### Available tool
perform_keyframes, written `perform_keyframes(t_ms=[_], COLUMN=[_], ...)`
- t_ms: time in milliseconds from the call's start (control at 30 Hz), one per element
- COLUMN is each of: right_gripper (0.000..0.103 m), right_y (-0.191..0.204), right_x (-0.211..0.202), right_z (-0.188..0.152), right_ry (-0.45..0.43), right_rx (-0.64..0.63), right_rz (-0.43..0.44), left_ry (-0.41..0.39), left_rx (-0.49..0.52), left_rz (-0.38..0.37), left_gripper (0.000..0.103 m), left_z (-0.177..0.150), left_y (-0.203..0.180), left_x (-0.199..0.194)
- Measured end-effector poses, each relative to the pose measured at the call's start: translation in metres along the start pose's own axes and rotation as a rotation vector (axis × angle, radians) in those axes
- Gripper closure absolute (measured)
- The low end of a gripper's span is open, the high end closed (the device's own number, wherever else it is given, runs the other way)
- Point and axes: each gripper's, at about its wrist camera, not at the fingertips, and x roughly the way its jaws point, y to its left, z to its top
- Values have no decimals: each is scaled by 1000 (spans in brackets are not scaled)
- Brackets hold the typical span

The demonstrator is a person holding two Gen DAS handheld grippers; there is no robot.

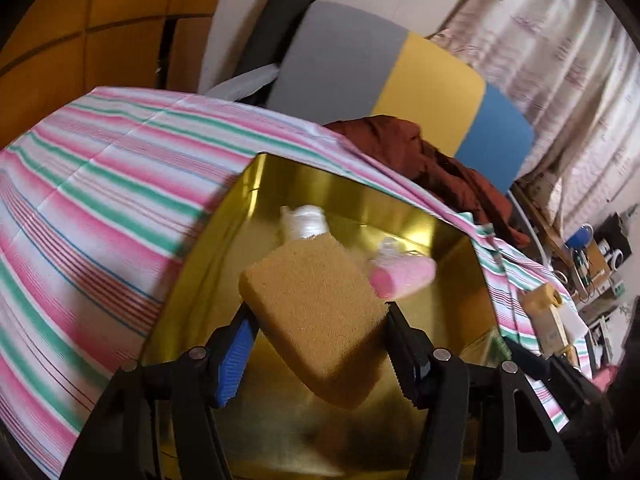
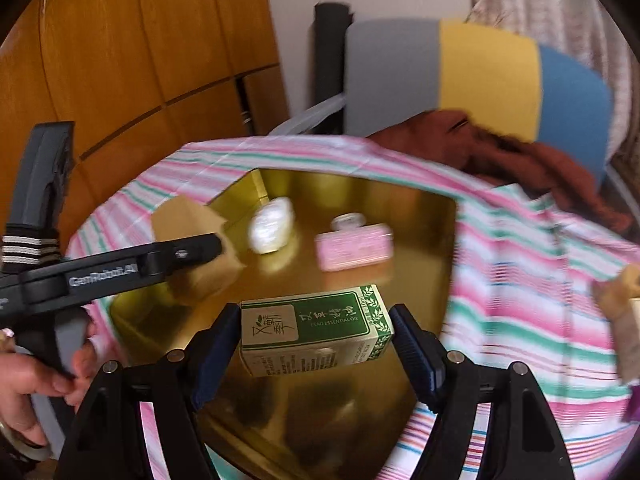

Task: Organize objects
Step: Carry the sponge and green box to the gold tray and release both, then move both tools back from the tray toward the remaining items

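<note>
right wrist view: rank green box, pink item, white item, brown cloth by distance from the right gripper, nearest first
1. Green box: held between the jaws of the right gripper, over the gold tin.
2. Pink item: inside the tin, just beyond the box.
3. White item: in the tin, further back and to the left; close to the pink one.
4. Brown cloth: beyond the tin, upper right.

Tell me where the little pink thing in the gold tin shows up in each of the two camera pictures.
Left wrist view: the pink item lies in the gold tin, right of centre, just past the sponge's far corner.
Right wrist view: the pink item lies mid-picture, beyond the green box.
Shared landmark: the white bundle lying to its left in the tin.
</note>
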Motion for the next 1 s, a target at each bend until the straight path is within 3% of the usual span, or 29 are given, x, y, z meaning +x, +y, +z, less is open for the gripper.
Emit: perform_keyframes(t_ms=[200,300,633,800,1000], right_gripper=[18,18,18,18,18], right_y=[14,11,-18,-39,-64], right_x=[11,2,-30,-48,-61], right_z=[0,-2,-3,-5,-10], right_ry=[9,-13,-76,-114,-131], right_rx=[-25,-22,68,112,180], right_rz=[-16,-4,-54,-108,-141], left_ry=[15,14,-13,-57,-52], left_rx=[-46,-75,-200,-118,28], left_rz=[-5,-18,-6,-7,-44], left_gripper=[25,8,0,0,0], left_z=[3,4,3,0,-4], left_y=[11,13,7,-21,-65], left_x=[1,-1,-15,-25,-26])
